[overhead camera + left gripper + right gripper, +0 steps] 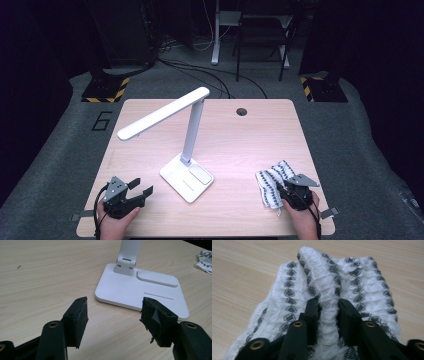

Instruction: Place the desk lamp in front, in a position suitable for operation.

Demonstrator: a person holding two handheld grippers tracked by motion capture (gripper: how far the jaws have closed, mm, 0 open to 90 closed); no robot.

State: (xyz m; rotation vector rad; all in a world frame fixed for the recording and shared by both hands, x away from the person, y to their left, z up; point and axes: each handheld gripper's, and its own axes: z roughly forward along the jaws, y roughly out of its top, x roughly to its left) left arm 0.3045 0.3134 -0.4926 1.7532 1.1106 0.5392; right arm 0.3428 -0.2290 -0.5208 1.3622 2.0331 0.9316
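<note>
A white cloth with dark diamond stripes (272, 182) lies crumpled at the table's right front. My right gripper (289, 191) is shut on the cloth (322, 285), pinching a raised fold of it (328, 312) between the two jaws. A white desk lamp (190, 135) stands mid-table, its head reaching back and left. My left gripper (142, 190) rests at the left front, open, with nothing between its jaws. In the left gripper view the lamp's flat base (140, 290) lies just beyond the open left gripper (113, 315).
The wooden table (250, 135) has a round cable hole (242, 111) near its back edge. Beyond the table, stands with yellow-black bases (105, 90) and cables lie on the grey floor. The cloth's edge (205, 260) appears far right in the left gripper view.
</note>
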